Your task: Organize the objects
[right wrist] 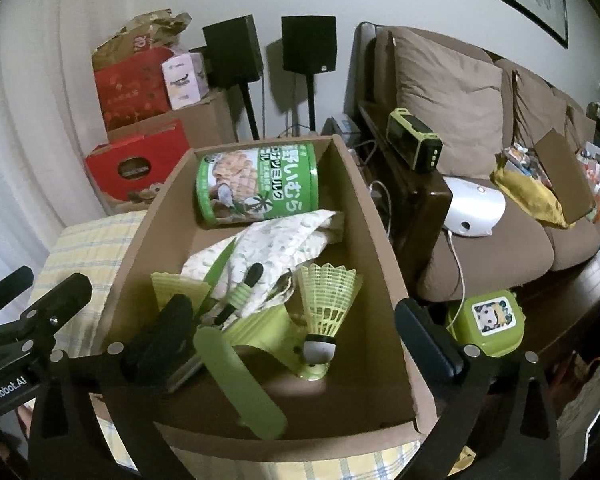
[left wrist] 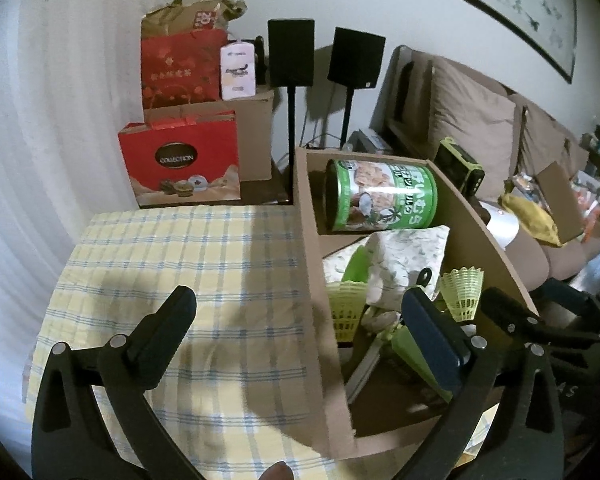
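Note:
An open cardboard box [left wrist: 312, 280] [right wrist: 384, 280] stands on the checked cloth. Inside it a green can [left wrist: 384, 196] [right wrist: 256, 184] lies on its side at the far end. In front of the can are a patterned cloth [left wrist: 404, 256] [right wrist: 276, 240], yellow-green shuttlecocks [left wrist: 462, 288] [right wrist: 328, 296], a black-tipped brush [right wrist: 240, 292] and a flat green paddle-like piece [right wrist: 240, 384]. My left gripper [left wrist: 300, 320] is open and straddles the box's left wall, holding nothing. My right gripper [right wrist: 300, 332] is open over the box's near end, with nothing pressed between its fingers.
The yellow checked tablecloth [left wrist: 160, 260] stretches left of the box. Red gift boxes [left wrist: 180, 164] and two black speakers [left wrist: 291, 52] stand behind. To the right is a brown sofa [right wrist: 460, 92] with a white device [right wrist: 476, 208]. A green-black radio [right wrist: 414, 144] and a green lunch box [right wrist: 488, 320] sit close by.

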